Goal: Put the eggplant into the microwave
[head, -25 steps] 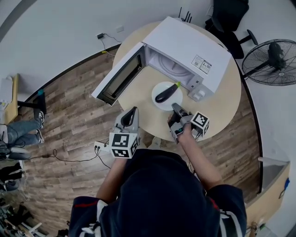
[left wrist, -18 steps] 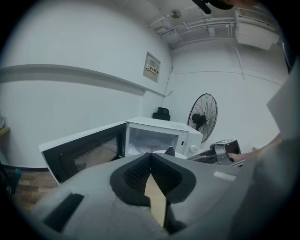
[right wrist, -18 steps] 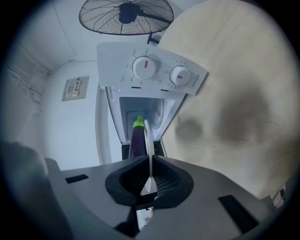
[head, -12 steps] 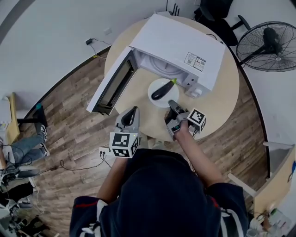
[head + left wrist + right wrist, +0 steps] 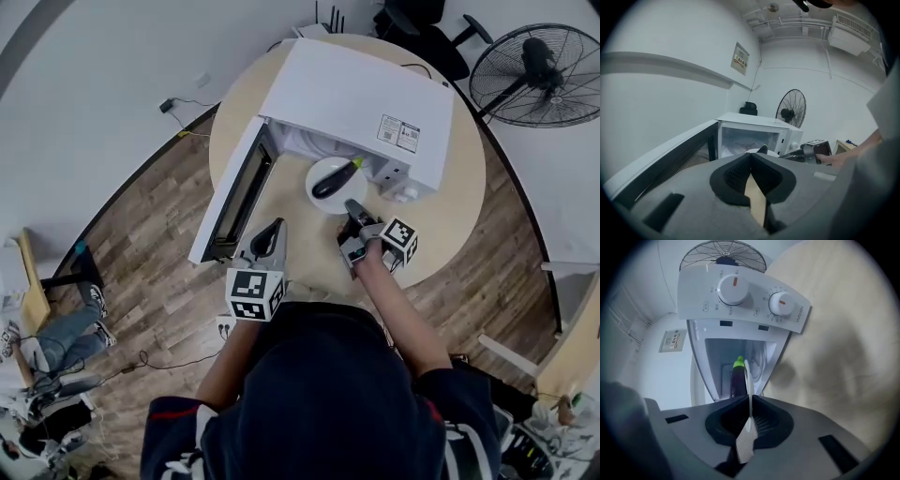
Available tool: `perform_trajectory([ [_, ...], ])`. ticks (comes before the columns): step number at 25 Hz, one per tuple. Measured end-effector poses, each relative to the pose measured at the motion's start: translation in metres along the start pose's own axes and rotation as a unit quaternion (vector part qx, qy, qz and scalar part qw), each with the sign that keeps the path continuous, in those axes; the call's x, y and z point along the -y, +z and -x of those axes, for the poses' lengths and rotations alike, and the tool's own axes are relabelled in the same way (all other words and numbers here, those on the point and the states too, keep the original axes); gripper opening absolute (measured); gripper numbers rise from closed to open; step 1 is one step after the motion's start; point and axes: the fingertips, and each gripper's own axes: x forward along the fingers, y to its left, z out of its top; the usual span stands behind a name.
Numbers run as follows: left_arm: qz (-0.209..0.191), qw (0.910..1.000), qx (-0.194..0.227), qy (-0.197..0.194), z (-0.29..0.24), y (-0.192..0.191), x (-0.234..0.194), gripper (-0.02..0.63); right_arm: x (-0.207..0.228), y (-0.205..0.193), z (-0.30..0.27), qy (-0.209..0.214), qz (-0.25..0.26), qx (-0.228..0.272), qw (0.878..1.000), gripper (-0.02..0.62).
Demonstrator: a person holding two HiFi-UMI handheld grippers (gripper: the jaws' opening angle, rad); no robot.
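Note:
A dark purple eggplant [image 5: 333, 178] with a green stem lies on a white plate [image 5: 352, 194] just at the mouth of the open white microwave [image 5: 361, 98]. My right gripper [image 5: 352, 216] is shut on the plate's near rim. In the right gripper view the plate [image 5: 748, 387] shows edge-on between the jaws, with the eggplant [image 5: 737, 378] and the microwave's dial panel [image 5: 750, 298] beyond. My left gripper [image 5: 271, 231] is shut and holds nothing, near the table's front edge, beside the open door [image 5: 239, 192]. The left gripper view shows the left gripper [image 5: 750, 171] facing the microwave's cavity [image 5: 747, 138].
The microwave stands on a round wooden table [image 5: 455, 211]. A floor fan [image 5: 534, 67] and a black chair [image 5: 422, 23] stand beyond the table. A cable and power strip [image 5: 225, 323] lie on the wooden floor. A person's legs [image 5: 56, 347] show at far left.
My right gripper has carried the plate with the eggplant forward, up to the microwave's opening. The left gripper has stayed near the table's front edge.

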Motion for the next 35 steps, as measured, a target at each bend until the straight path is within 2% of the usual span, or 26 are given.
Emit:
perform_trajectory([
  [10,-0.012,0.9993,-0.025,-0.026,-0.009,-0.009,-0.029,0.015,0.018,0.009,-0.037,-0.017,-0.008,0.042,0.999,0.021],
  [35,-0.015,0.9961,-0.058,-0.065,-0.03,-0.023,-0.052,0.015,0.026,0.033,-0.099,-0.027,-0.039,0.119,0.992,0.02],
])
